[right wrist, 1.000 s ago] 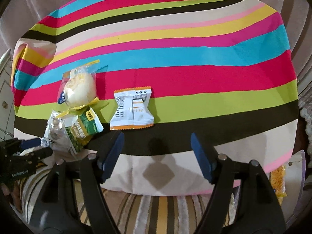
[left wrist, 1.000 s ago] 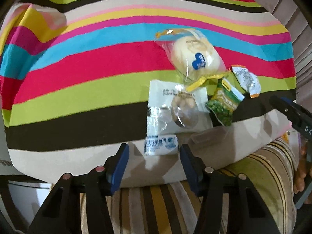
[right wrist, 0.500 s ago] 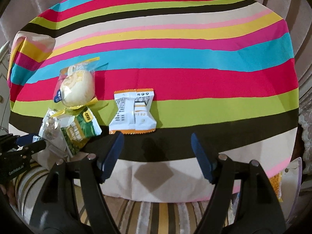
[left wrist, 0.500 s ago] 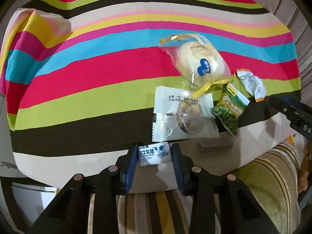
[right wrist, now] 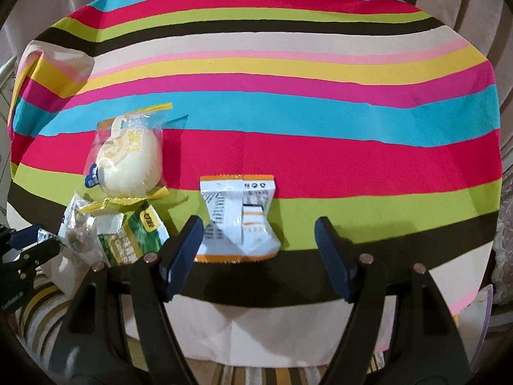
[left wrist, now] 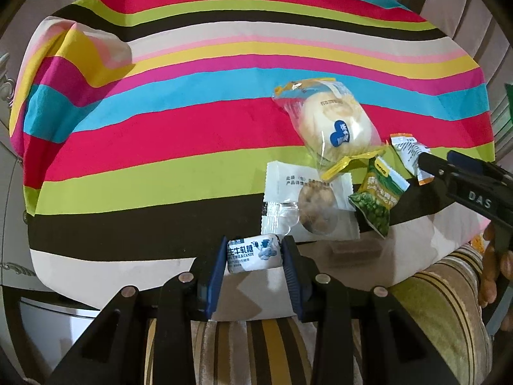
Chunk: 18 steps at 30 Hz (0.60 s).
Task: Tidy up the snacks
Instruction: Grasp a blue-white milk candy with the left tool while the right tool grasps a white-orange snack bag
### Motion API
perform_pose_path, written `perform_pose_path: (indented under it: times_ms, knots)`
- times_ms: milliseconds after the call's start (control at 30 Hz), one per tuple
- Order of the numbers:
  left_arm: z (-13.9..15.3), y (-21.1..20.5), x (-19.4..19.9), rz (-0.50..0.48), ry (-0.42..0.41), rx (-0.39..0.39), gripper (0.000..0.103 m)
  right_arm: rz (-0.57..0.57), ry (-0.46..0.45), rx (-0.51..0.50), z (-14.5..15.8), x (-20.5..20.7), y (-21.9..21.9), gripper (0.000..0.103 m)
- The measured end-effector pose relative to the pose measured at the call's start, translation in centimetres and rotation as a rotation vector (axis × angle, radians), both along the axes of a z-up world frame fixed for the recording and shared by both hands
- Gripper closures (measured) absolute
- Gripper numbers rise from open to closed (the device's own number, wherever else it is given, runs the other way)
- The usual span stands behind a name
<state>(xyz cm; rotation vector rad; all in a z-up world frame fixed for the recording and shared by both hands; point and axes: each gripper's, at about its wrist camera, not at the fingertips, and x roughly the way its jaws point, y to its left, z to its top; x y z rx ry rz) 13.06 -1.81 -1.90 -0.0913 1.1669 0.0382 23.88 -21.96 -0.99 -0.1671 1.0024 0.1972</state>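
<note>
My left gripper (left wrist: 255,253) is shut on a small white-and-blue milk candy (left wrist: 253,252) near the front edge of the striped cloth. Behind it lie a white cookie packet (left wrist: 307,205), a green pea packet (left wrist: 376,200) and a clear-wrapped round bun (left wrist: 333,126). My right gripper (right wrist: 259,235) stands open just in front of a white-and-orange sachet (right wrist: 239,218), its fingers either side of the sachet's near end without touching. The bun (right wrist: 130,163) and the green pea packet (right wrist: 133,235) lie to its left. The right gripper's tip (left wrist: 431,160) shows in the left wrist view over the sachet (left wrist: 408,150).
The striped tablecloth (right wrist: 288,112) covers a round table, with a folded-up corner (left wrist: 86,54) at the far left. A striped cushion (left wrist: 445,308) sits below the front edge. A person's hand (left wrist: 495,266) holds the right gripper's handle.
The left jaws closed on the milk candy and lifted it slightly. The right gripper moved forward toward the white-and-orange sachet, staying open.
</note>
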Motion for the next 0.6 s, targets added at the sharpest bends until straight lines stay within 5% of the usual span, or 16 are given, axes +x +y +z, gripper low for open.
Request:
perform_pose_path:
  times_ms: [200, 300, 600]
  knots:
    - [0.0, 0.0, -0.4, 0.005, -0.009, -0.003, 0.067, 0.013, 0.040, -0.014, -1.4, 1.3, 0.9, 0.029]
    - [-0.3, 0.1, -0.5, 0.006, -0.011, -0.003, 0.067, 0.017, 0.063, 0.000, -2.1, 1.8, 0.9, 0.043]
    - [0.0, -0.1, -0.9, 0.010, -0.022, 0.020, 0.067, 0.027, 0.035, 0.007, -2.1, 1.4, 0.7, 0.044]
